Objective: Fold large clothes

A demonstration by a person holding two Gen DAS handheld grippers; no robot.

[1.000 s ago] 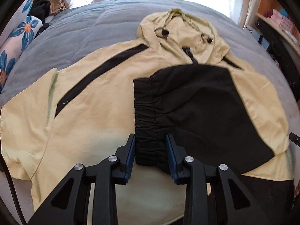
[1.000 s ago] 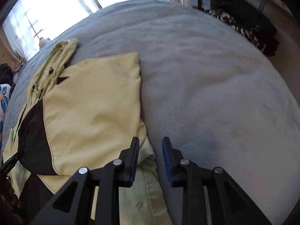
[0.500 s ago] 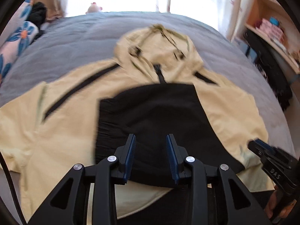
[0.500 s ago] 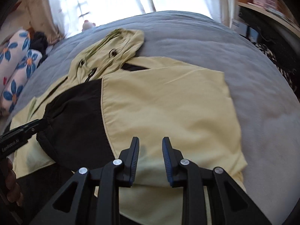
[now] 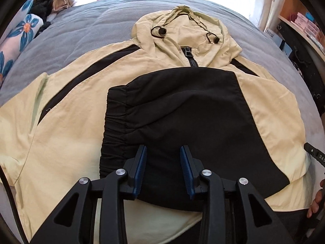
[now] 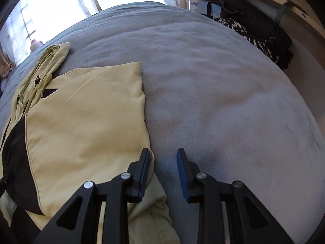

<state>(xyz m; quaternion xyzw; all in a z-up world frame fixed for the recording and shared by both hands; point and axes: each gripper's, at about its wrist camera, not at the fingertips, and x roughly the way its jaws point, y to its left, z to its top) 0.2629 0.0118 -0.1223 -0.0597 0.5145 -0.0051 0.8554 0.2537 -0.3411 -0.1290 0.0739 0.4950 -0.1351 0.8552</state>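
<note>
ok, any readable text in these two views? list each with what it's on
"DAS", cut off at the frame edge: on the right tool, seen from the left wrist view.
Four-character print on a white box beside the bed: too blurred to read, in either view.
Pink boxes on the shelf: print too small to read.

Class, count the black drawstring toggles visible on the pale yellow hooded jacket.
2: one black drawstring toggle on the hood's left side, another on its right. More may be hidden in folds of the pale yellow hooded jacket.
</note>
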